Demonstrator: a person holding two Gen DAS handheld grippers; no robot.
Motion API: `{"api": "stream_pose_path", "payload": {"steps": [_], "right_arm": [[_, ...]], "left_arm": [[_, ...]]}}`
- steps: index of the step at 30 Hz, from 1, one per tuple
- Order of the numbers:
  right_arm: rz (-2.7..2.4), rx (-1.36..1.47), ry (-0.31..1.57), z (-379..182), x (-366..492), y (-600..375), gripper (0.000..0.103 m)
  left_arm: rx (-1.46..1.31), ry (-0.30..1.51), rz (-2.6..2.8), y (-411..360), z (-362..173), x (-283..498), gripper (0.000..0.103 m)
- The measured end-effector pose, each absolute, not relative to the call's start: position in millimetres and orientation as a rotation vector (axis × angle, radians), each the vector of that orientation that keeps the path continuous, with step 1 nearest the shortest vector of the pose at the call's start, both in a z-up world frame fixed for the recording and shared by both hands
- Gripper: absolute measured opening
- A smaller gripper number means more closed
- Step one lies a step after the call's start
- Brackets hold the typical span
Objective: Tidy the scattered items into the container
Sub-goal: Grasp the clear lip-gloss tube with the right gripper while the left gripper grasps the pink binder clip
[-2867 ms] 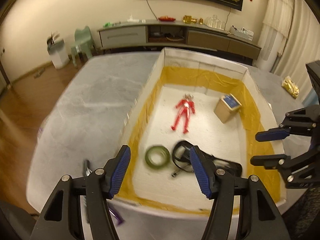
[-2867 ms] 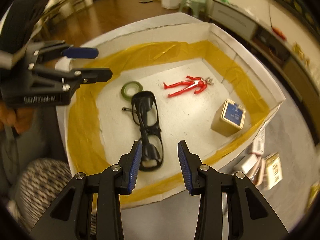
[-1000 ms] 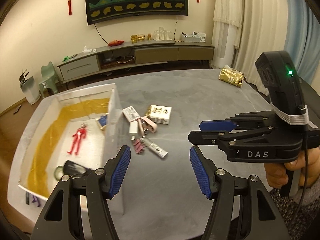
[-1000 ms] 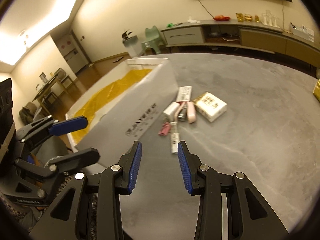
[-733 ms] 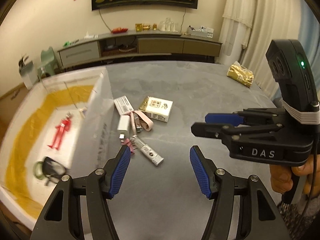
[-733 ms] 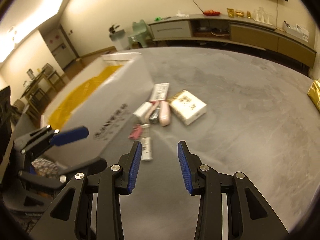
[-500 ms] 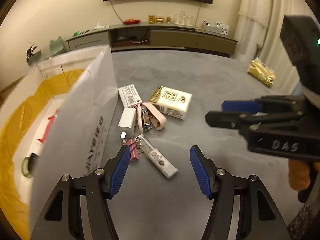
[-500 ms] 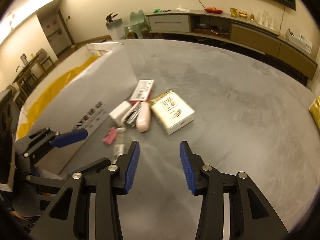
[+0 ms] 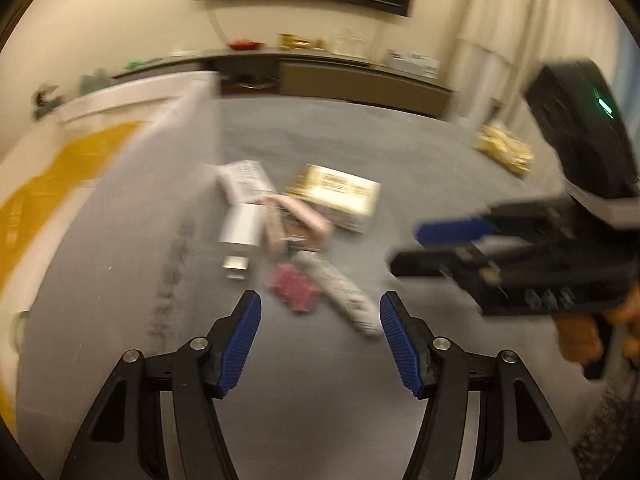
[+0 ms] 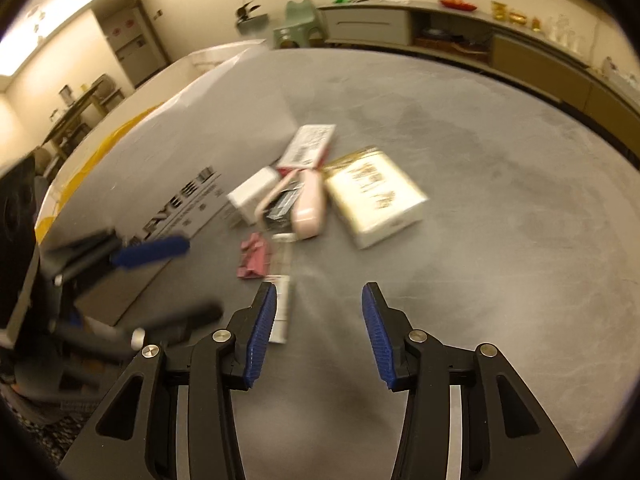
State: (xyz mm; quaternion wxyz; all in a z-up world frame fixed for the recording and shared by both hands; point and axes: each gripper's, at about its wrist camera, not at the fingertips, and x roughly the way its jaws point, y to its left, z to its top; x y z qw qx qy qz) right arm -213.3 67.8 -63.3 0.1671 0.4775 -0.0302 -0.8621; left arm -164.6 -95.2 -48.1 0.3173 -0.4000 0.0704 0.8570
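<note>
Left wrist view: we hold the left gripper open and empty over the pile at 12 o'clock, beside the box at 10. The right gripper is likewise open and empty, ready to pick; tube nearest.

— Where are the scattered items?

— They lie in one small heap on my grey table, just beside the outer wall of the container, the white box with yellow lining.

— Which ones do you see?

— A white charger nearest the wall, a barcode card behind it, a pink case, a cream-and-gold box farthest from the wall, a pink clip and a white tube in front. All lie flat, blurred.
</note>
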Motion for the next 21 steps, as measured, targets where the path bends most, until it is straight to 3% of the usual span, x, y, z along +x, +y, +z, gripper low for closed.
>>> {"api": "stream_pose_path", "payload": {"steps": [8, 13, 17, 21], "right_arm": [[-2.432, 1.348, 0.037, -86, -218, 46, 0.045], [-2.425, 1.308, 0.048, -89, -215, 41, 0.045], [-2.480, 1.373, 0.216, -94, -212, 36, 0.022], [-2.517, 1.504, 0.185, -91, -211, 60, 0.021]], "left_arm": [[-1.069, 0.316, 2.301, -93, -60, -174, 0.063], [-1.089, 0.209, 2.255, -102, -62, -177, 0.063], [-1.100, 0.125, 2.207, -101, -62, -183, 0.063], [-1.089, 0.218, 2.156, -80, -64, -190, 0.063]]}}
